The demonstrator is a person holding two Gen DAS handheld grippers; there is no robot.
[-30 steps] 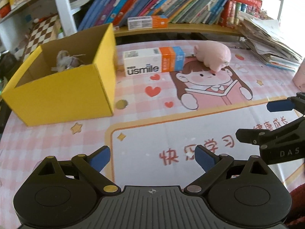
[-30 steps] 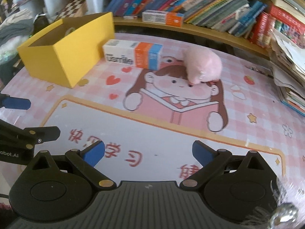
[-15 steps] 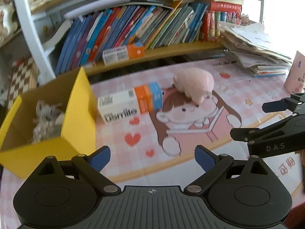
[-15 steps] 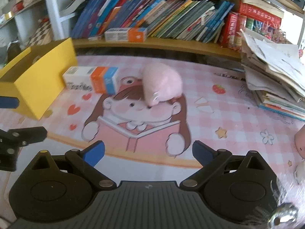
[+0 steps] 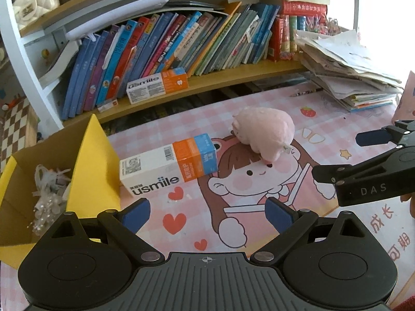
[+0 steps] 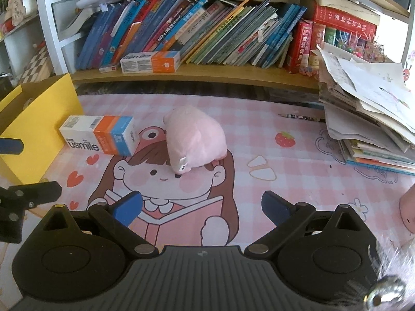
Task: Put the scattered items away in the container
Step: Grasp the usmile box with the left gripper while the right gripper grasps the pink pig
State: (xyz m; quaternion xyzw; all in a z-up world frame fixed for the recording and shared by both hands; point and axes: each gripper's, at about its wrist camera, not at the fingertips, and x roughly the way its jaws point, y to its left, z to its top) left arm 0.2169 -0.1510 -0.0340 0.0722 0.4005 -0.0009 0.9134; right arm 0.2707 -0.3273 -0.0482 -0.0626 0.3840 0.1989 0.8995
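Observation:
A yellow cardboard box [image 5: 90, 171] [image 6: 39, 127] stands at the left with a white beaded trinket [image 5: 48, 197] inside. Beside it lies a white, orange and blue usmile carton [image 5: 168, 167] [image 6: 101, 136]. A pink plush toy [image 5: 264, 134] [image 6: 194, 140] rests just right of the carton on the pink cartoon mat [image 5: 259, 194]. My left gripper [image 5: 207, 213] is open and empty, a short way in front of the carton. My right gripper [image 6: 202, 206] is open and empty, in front of the plush. In the left wrist view the right gripper's fingers [image 5: 373, 137] show at the right edge.
A bookshelf [image 6: 197, 71] full of upright books runs along the back, with a second usmile carton [image 6: 150, 62] on it. A pile of papers and booklets [image 6: 368, 119] sits at the right. A pencil [image 6: 301, 116] lies near it. A pink object [image 6: 408, 204] is at the far right.
Both grippers have moved forward and tilted up, so the carton, plush and bookshelf appear closer and larger. Both stay open and hold nothing.

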